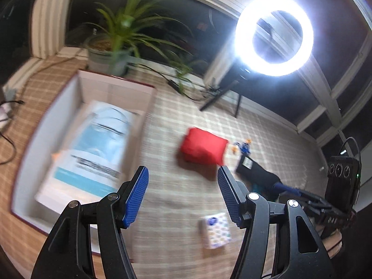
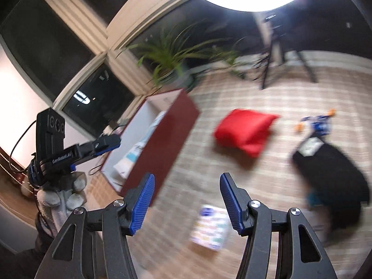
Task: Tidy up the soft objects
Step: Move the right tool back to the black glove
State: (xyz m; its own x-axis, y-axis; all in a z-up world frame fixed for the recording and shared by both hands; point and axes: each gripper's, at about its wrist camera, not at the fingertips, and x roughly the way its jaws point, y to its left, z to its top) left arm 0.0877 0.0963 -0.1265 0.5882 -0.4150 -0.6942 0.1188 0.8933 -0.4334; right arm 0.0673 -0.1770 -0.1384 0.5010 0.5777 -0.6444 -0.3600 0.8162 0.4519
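While both tools hang above the checked woven mat (image 1: 176, 209), nothing is in either grasp: the left gripper (image 1: 183, 186) has its blue pads spread wide, and so does the right gripper (image 2: 187, 191). Waiting loose on the mat are the plump red fabric cushion (image 1: 203, 146), a small patterned tissue pack (image 1: 216, 230), a black folded garment with a tag (image 2: 330, 174) and a little blue-and-orange toy (image 2: 317, 122), all apart from one another. Alongside sits the open maroon box with white lining (image 1: 34, 139), presumably the collection point, and a white-and-blue plastic package (image 1: 93, 153) lies inside already (everything is motion-blurred). Left view looks straight down into that box; right view catches mostly its outer wall, plus the person's gloved left hand (image 2: 60, 197).
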